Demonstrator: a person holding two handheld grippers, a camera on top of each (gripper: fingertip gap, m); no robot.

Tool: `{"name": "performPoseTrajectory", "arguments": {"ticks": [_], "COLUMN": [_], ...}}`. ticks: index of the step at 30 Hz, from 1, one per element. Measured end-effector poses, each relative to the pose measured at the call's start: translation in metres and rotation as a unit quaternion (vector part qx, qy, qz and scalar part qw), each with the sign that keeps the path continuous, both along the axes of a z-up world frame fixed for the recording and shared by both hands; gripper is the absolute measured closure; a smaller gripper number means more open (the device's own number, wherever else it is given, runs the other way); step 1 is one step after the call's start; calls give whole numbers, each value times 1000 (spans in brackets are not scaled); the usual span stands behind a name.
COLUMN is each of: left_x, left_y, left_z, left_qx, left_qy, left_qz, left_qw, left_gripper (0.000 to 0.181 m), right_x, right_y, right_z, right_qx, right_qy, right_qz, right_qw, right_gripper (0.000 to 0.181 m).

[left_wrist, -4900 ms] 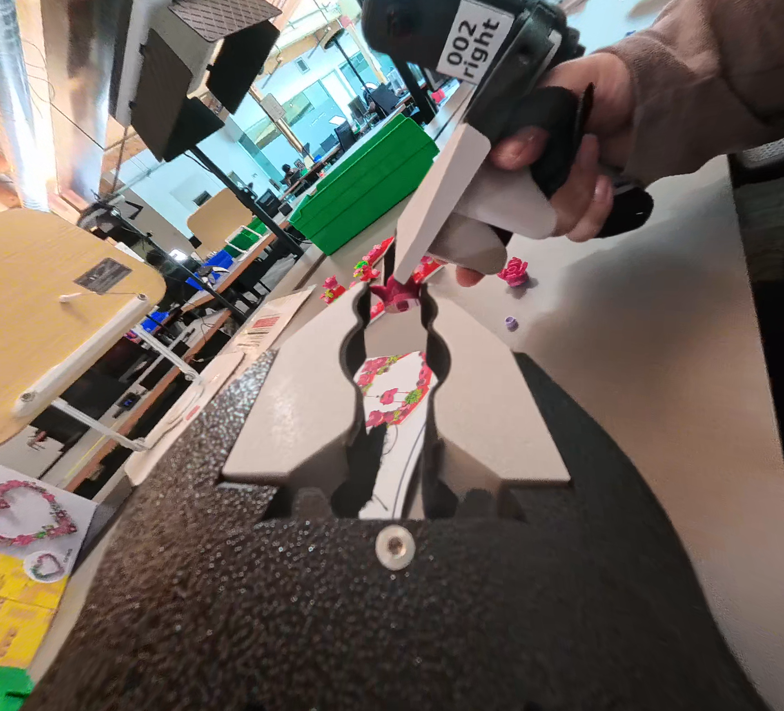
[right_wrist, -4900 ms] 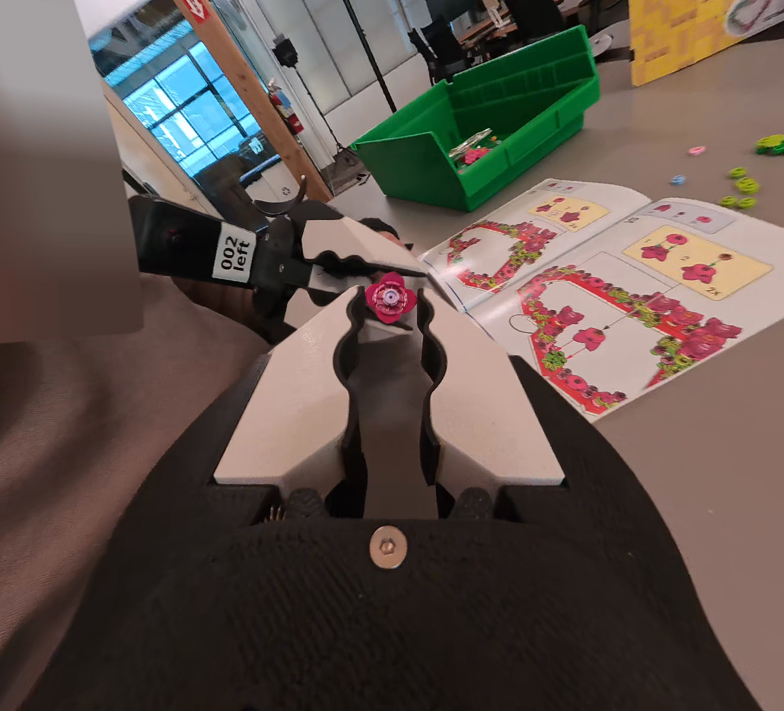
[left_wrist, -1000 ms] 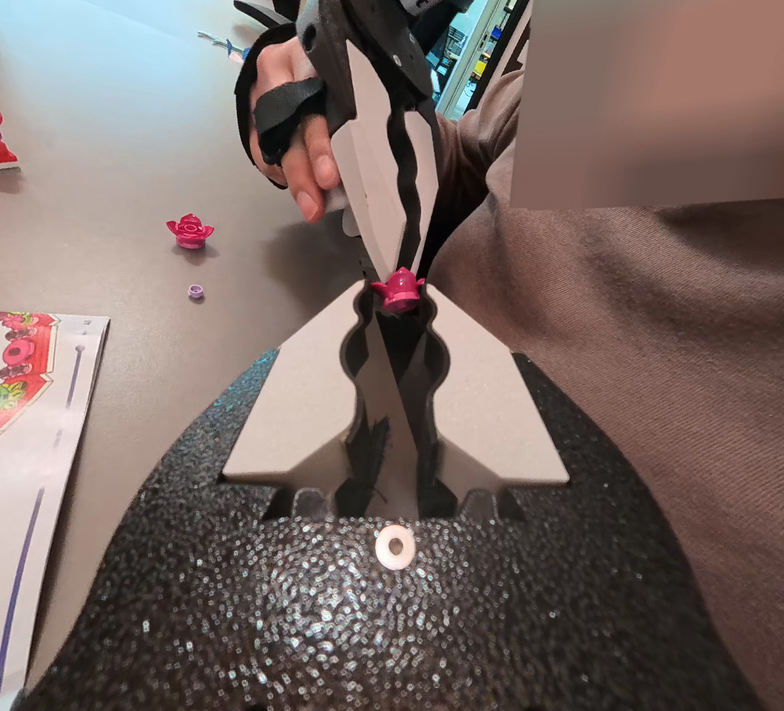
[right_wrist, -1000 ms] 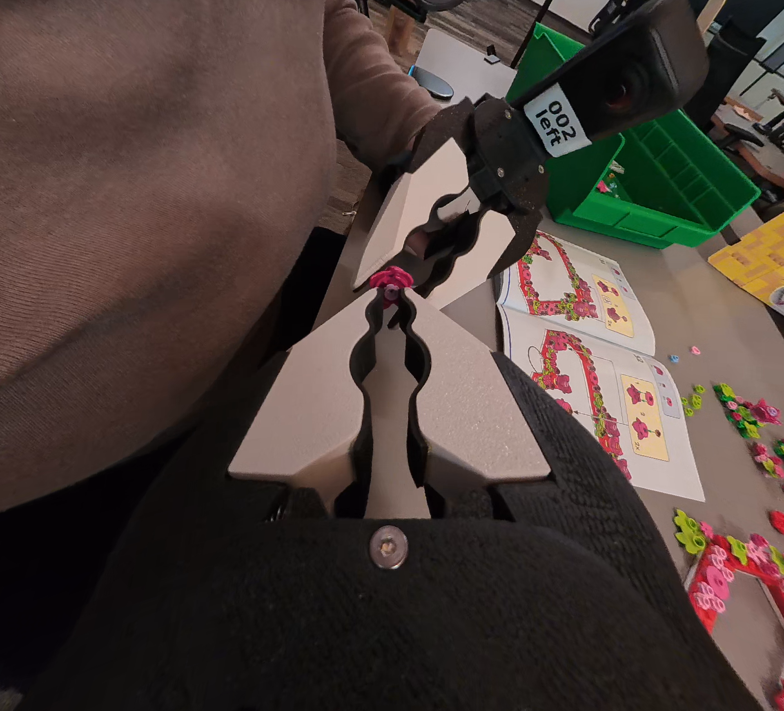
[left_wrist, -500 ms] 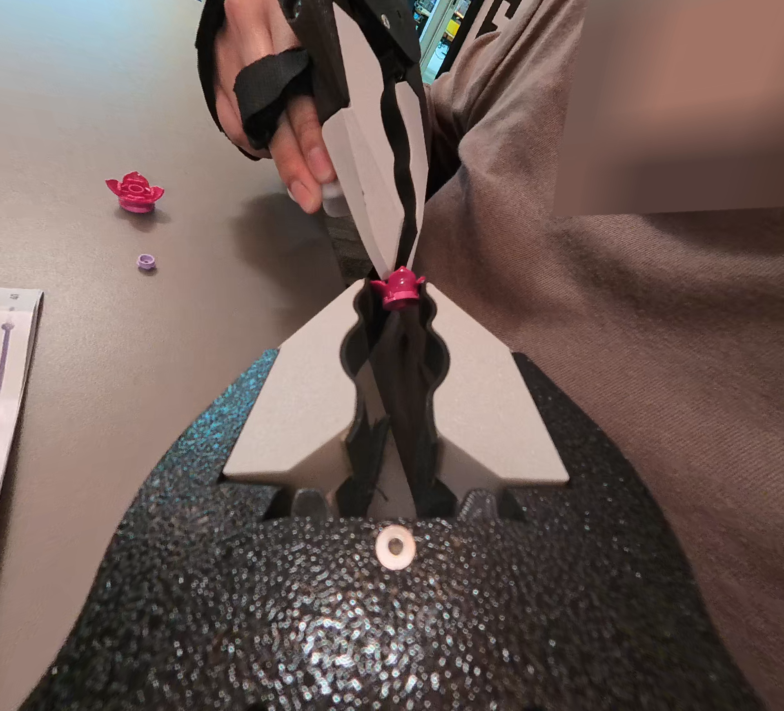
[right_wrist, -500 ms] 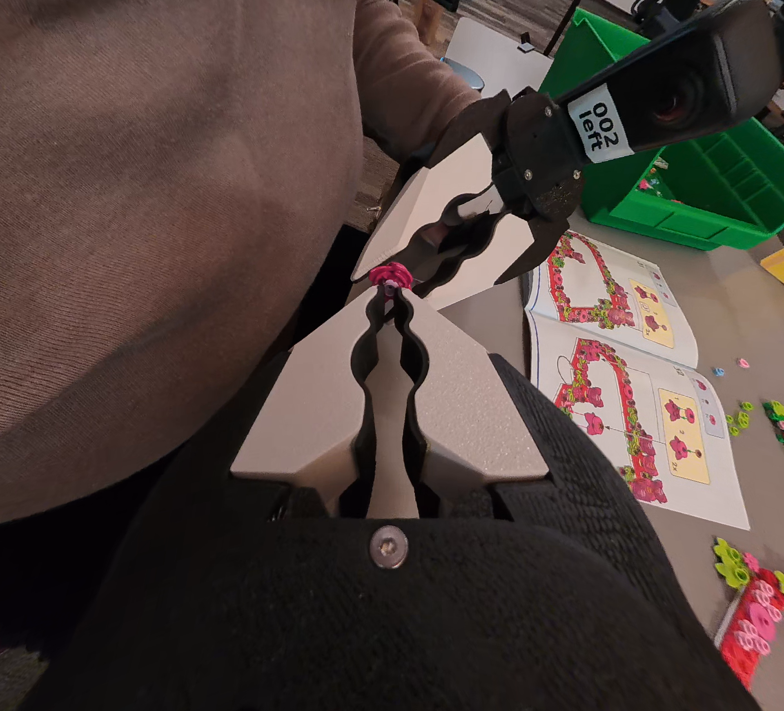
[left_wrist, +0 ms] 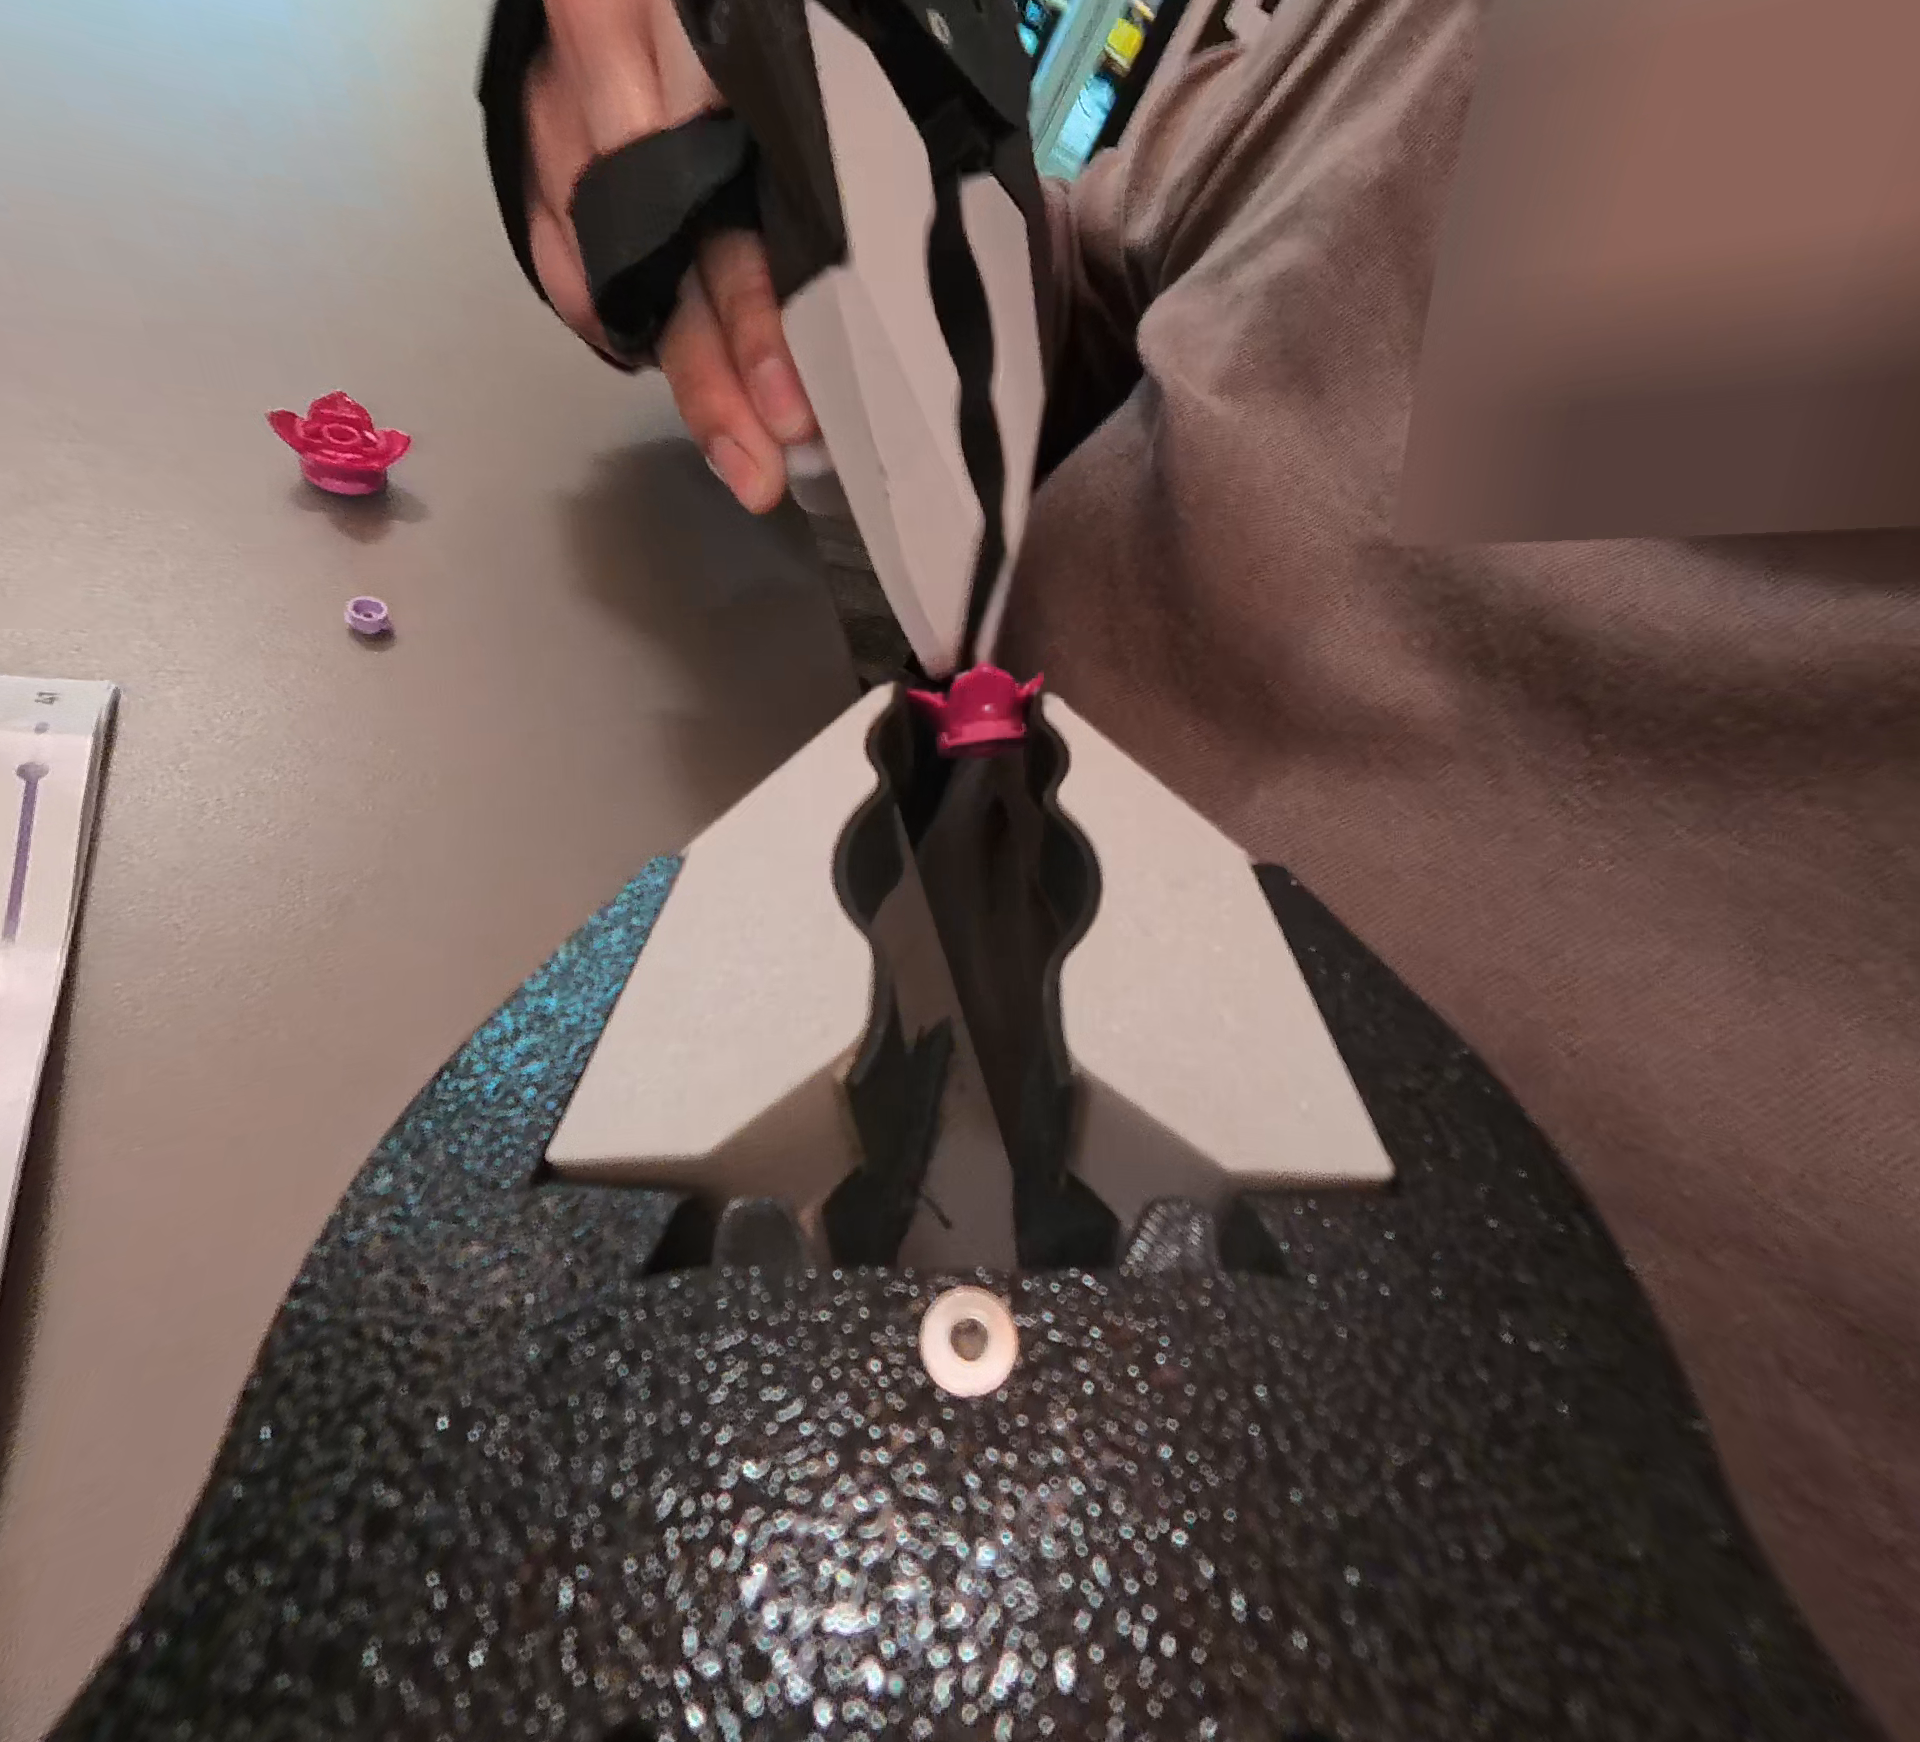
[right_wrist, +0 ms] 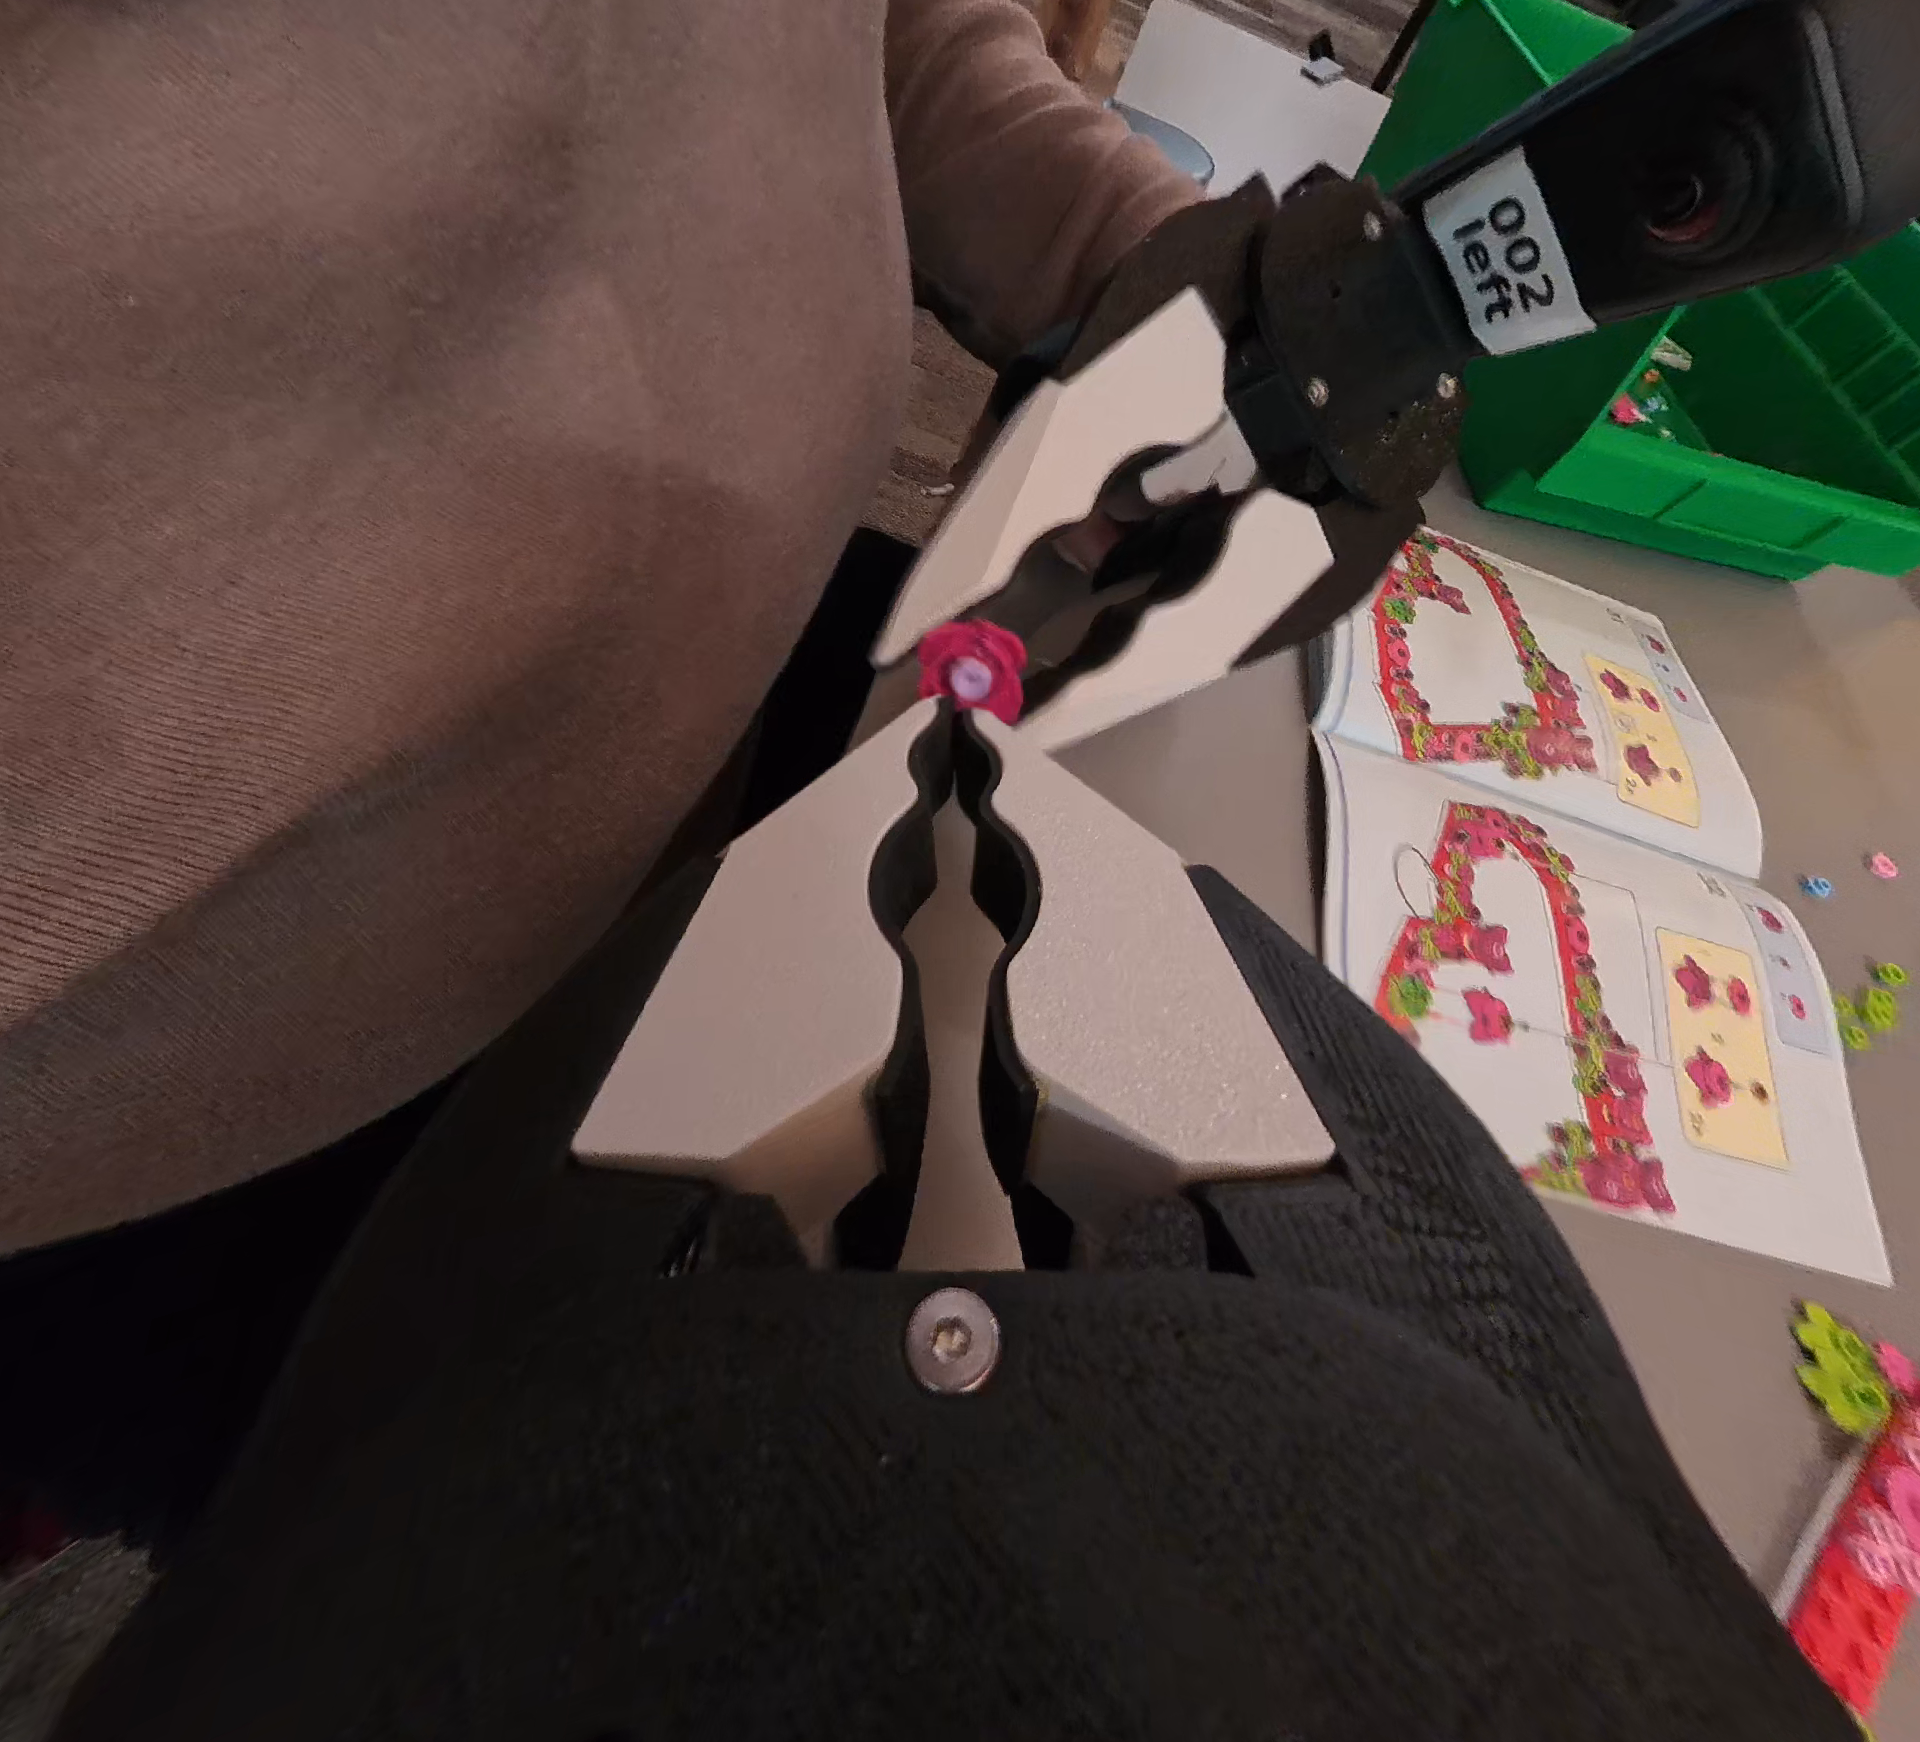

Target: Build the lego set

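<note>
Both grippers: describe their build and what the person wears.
Each gripper has two pale grey wedge fingers with wavy black inner pads on a speckled black body. The left gripper carries a white sticker and a black camera. The person wears a brown sleeve and a black hand strap.

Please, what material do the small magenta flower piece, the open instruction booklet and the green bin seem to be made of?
The magenta flower piece, held at the left gripper tips, looks like hard moulded plastic: crisp petals, slight gloss. The instruction booklet seems printed paper with a smooth, maybe coated finish, since its pages curve at the fold. The green bin looks like rigid, slightly shiny plastic with moulded ribs.
</note>
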State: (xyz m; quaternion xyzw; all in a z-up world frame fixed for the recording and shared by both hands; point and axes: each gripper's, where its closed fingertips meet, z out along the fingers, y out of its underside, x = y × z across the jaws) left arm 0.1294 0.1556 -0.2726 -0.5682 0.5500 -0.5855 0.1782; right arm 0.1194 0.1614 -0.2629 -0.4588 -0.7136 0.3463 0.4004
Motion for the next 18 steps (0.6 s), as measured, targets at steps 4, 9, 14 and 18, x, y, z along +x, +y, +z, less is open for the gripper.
{"name": "performPoseTrajectory", "arguments": {"ticks": [4, 9, 14, 18], "left_x": [-6, -1, 1, 1], "left_y": [13, 12, 10, 8], "left_z": [1, 6, 7, 7], "left_qx": [-1, -5, -16, -16], "left_qy": [-4, -16, -21, -20], "left_qz": [26, 28, 23, 20], "left_qw": [1000, 999, 999, 999], "left_gripper": [162, 162, 162, 162], "right_x": [9, -2, -6, -7], "right_y": [14, 14, 7, 6], "right_z": [12, 16, 12, 8], "right_qx": [-13, -21, -50, -55], "right_qy": [27, 55, 50, 42], "right_qz": [-33, -38, -20, -17], "right_qw": [999, 998, 997, 997], "right_gripper": [181, 179, 171, 172]}}
